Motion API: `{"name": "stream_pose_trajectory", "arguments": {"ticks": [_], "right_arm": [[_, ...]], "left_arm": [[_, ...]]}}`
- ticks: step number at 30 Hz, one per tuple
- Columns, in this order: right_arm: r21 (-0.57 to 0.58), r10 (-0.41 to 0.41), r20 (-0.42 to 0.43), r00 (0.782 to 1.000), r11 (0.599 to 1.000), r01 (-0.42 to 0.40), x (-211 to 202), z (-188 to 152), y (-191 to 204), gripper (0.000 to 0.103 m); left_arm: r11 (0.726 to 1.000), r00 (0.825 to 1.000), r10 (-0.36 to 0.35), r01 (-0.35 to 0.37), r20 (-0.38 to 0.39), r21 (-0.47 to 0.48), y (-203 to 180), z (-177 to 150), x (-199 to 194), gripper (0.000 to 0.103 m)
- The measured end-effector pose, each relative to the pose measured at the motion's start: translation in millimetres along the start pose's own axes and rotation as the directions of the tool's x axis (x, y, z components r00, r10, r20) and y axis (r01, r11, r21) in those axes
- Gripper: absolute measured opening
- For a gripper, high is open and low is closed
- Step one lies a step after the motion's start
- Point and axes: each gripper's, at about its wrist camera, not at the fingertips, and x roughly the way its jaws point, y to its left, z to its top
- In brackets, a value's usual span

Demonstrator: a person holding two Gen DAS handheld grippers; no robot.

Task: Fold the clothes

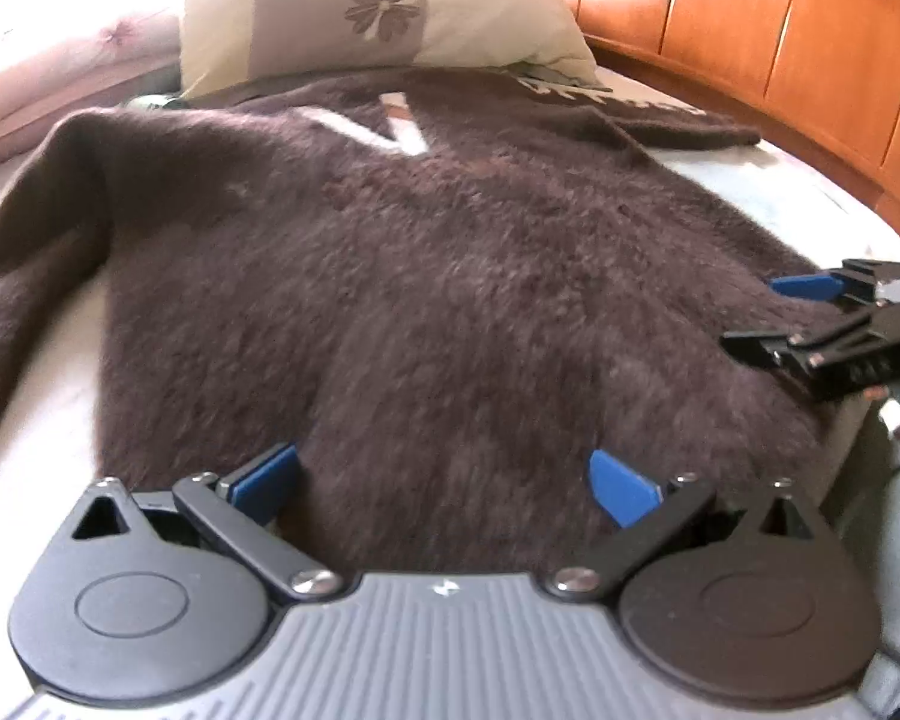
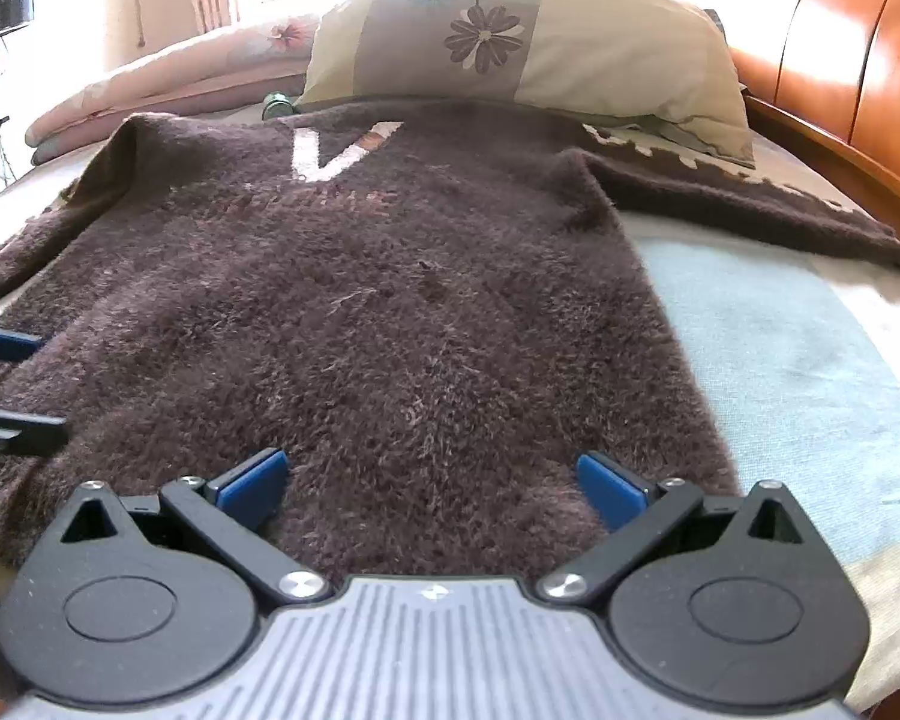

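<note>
A fuzzy dark brown sweater (image 2: pixel 426 312) lies spread flat on the bed (image 2: pixel 810 360), front side up, with its hem nearest both tongs and its pale V neckline (image 2: pixel 336 150) at the far end. The left tongs (image 1: pixel 444 480) hang low over the hem with their blue pads spread wide apart, holding nothing. The right tongs (image 2: pixel 432 480) sit likewise over the hem, also wide open and empty; in the left wrist view they appear at the right edge, over the sweater's right side. One sleeve (image 2: pixel 750 210) stretches out to the right, beyond the right tongs, ending near the wooden headboard (image 2: pixel 840 72). The other sleeve (image 1: pixel 24 300) drops back along the left side of the body, left of the left tongs. Straight ahead of both tongs, past the neckline, a cream pillow with a flower print (image 2: pixel 528 36) rests against the sweater's collar end, and folded pink bedding (image 2: pixel 168 78) lies to its left.
</note>
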Motion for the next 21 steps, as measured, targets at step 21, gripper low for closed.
{"name": "stream_pose_trajectory", "arguments": {"ticks": [21], "right_arm": [[0.03,-0.075,-0.06,0.995,0.997,0.077,10,13,12,0.103]], "left_arm": [[0.906,0.998,0.042,-0.021,0.039,-0.423,154,-8,0,0.102]]}}
